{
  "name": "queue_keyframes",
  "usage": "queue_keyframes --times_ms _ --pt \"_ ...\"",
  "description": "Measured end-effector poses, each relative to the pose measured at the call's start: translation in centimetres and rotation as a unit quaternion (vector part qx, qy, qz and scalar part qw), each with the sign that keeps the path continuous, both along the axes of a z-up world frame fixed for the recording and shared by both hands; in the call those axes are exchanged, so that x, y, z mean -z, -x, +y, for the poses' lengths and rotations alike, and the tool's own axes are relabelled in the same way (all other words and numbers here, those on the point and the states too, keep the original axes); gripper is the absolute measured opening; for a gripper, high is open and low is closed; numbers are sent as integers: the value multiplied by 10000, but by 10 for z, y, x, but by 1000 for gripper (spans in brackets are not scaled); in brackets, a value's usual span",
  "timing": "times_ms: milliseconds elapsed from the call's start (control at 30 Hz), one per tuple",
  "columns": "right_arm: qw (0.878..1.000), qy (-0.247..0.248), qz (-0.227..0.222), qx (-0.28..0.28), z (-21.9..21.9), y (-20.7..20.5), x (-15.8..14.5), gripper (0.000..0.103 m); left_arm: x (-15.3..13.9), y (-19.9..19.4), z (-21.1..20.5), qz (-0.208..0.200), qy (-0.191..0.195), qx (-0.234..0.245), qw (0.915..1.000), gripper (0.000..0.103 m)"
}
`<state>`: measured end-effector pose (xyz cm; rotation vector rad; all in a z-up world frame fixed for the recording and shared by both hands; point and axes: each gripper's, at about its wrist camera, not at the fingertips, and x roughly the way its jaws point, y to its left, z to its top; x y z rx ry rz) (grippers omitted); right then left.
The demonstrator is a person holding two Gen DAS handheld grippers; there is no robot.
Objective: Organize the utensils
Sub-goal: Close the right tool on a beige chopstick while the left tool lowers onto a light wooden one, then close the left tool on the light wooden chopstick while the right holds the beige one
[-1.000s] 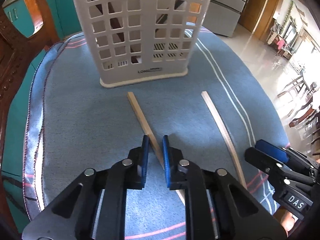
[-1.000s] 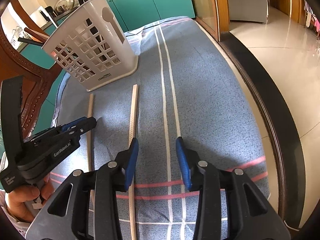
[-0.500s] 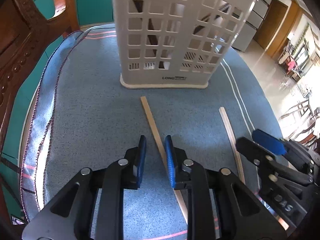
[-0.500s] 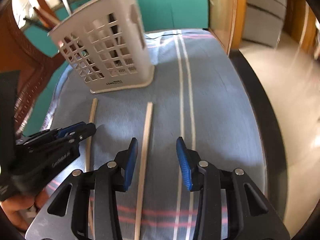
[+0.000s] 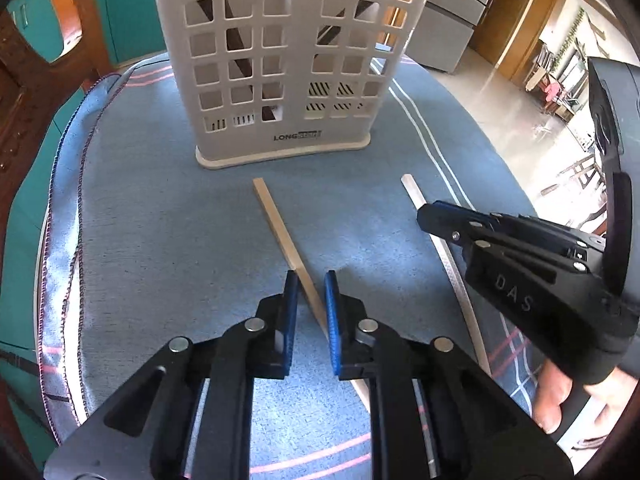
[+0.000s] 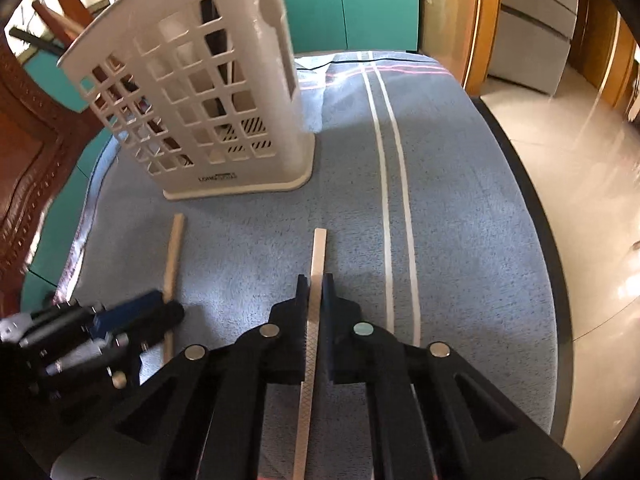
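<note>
A: Right gripper (image 6: 315, 280)?
B: Jaws closed onto the pale chopstick (image 6: 319, 256), pads pressing both sides. The stick lies flat on the blue cloth (image 6: 460, 240), far end pointing toward the basket.

A: Left gripper (image 5: 309, 280)?
B: Jaws part open, straddling the tan chopstick (image 5: 276, 220). There's a gap on the left pad side; the stick runs close along the right pad, can't tell if it touches. Not clamped. That stick also lies flat, angled, its far end just short of the basket base.

A: Basket?
B: White lattice utensil basket (image 5: 288, 60), upright on the cloth, ahead of both sticks. Dark utensils (image 5: 240, 40) inside, leaning, seen through the holes. Can't tell what they are.

A: Anything in the way?
B: From the left wrist view the right gripper (image 5: 444, 220) sits over the pale chopstick (image 5: 412, 188), hiding its middle. The two sticks lie apart, roughly side by side. Two white stripes (image 6: 390, 200) in the cloth run right of the pale stick.

A: Surroundings?
B: Carved wooden chair (image 6: 28, 168) on the left, teal cabinets (image 6: 352, 4) behind, shiny floor (image 6: 580, 160) on the right.
</note>
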<state>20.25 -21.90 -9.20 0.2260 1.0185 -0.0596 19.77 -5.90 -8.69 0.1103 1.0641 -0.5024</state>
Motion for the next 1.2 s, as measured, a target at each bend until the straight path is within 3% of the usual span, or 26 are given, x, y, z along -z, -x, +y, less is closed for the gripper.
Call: queue_keyframes --times_ms 100,200,400,567,633,700,867,967,1100,1167,1200 --pt "10000 -36 -7 -57 1 0 -2 9 -3 -3 6 -36 18 -148 9999 15" --pt "9999 63 -55 -92 4 4 -9 18 -3 -6 8 -62 3 -381 9993 34" --pt "9995 298 -23 -132 7 4 -9 24 0 -21 11 -117 -62 -658 9977 36" --pt "9994 321 25 -152 8 7 -5 25 4 -23 2 -213 -138 -438 9987 31" --pt "9994 307 43 -134 6 7 -3 26 3 -22 -2 -193 -74 -270 9994 18" --pt "9996 270 53 -96 5 6 -1 26 3 -20 -6 -122 40 -109 9999 13" --pt "9996 266 58 -75 4 7 -2 26 3 -21 -8 -148 -48 -164 9997 13" --pt "9995 309 55 -95 5 6 -1 36 2 -24 -9 -239 -211 -426 9986 15" --pt "9986 503 68 -140 8 3 1 36 2 -26 -13 -370 -416 -565 9968 16" --pt "9979 629 74 -141 11 2 2 36 3 -29 -15 -464 -580 -616 9953 23" --pt "9977 668 76 -128 12 2 2 36 4 -30 -19 -547 -734 -694 9934 35"
